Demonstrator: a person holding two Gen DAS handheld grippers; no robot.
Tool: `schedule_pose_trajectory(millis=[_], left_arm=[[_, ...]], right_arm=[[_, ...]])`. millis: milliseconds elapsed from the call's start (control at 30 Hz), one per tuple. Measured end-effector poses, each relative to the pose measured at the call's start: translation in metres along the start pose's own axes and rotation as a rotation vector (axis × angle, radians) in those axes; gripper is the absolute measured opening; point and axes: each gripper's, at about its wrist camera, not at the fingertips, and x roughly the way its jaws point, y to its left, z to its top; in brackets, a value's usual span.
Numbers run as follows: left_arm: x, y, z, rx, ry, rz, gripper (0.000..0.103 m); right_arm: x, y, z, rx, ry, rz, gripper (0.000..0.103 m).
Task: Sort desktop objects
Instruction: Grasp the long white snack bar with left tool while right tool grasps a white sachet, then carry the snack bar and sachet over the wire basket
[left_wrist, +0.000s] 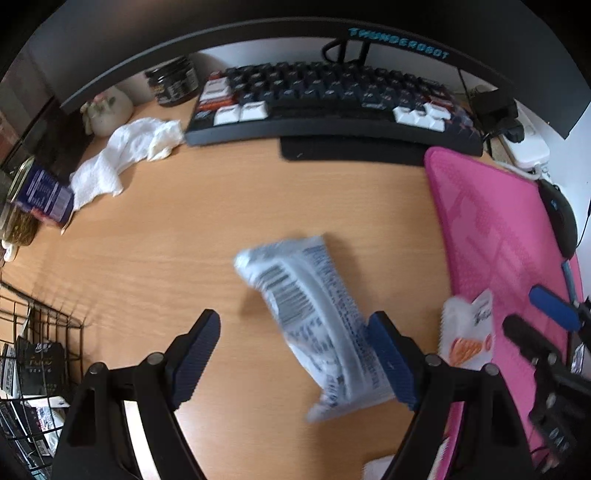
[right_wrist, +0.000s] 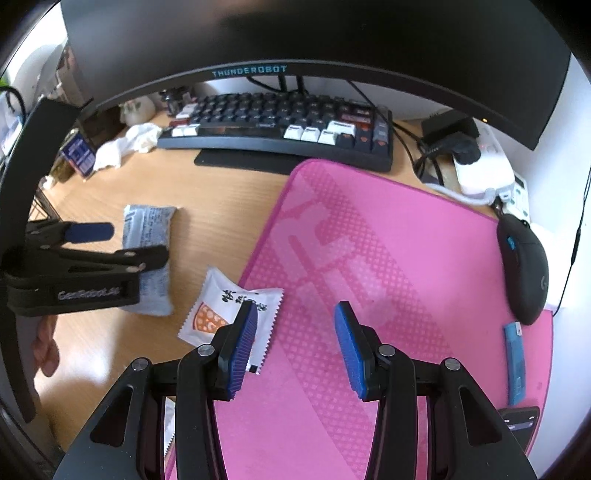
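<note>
At the lower centre of the left wrist view, the left gripper spreads its fingers wide around a grey snack packet lying on the desk, ungrasped. Beside it a white sachet overlaps the pink mat; the right gripper gapes empty. At lower left, a wire basket holds packets; sorting seems unfinished.

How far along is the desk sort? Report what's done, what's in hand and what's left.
Done: a wire basket at the desk's left edge already holds some packets. In hand: nothing gripped; the left gripper is open around the grey snack packet, and the right gripper hangs open over the pink mat. Left: that packet, the white sachet, the blue stick and the crumpled tissue.
</note>
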Motion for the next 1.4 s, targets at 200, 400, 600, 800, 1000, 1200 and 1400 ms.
schedule_pose_trajectory(millis=[200, 400, 600, 800, 1000, 1200, 1400], left_arm=[[0.003, 0.016, -0.004, -0.01, 0.004, -0.003, 0.084], [0.005, -0.003, -0.009, 0.083, -0.011, 0.055, 0.08], [0.004, 0.005, -0.01, 0.056, -0.006, -0.047, 0.051], [-0.001, 0.011, -0.014, 0.062, -0.008, -0.002, 0.04], [-0.016, 0.005, -0.023, 0.099, -0.043, 0.002, 0.04], [-0.05, -0.003, -0.029, 0.111, -0.086, -0.002, 0.04], [-0.082, 0.025, -0.029, 0.087, -0.151, -0.021, 0.04]], right_arm=[[0.008, 0.01, 0.001, 0.003, 0.004, -0.007, 0.056], [0.015, 0.015, 0.003, 0.034, 0.011, -0.016, 0.065], [0.028, 0.038, 0.004, 0.001, 0.032, -0.012, 0.072], [0.029, 0.046, 0.008, -0.028, 0.019, -0.087, 0.029], [0.025, 0.043, 0.008, 0.014, 0.037, -0.016, 0.011], [0.008, 0.055, 0.007, -0.001, 0.013, -0.002, 0.008], [-0.03, 0.071, 0.016, -0.01, -0.059, 0.017, 0.008]])
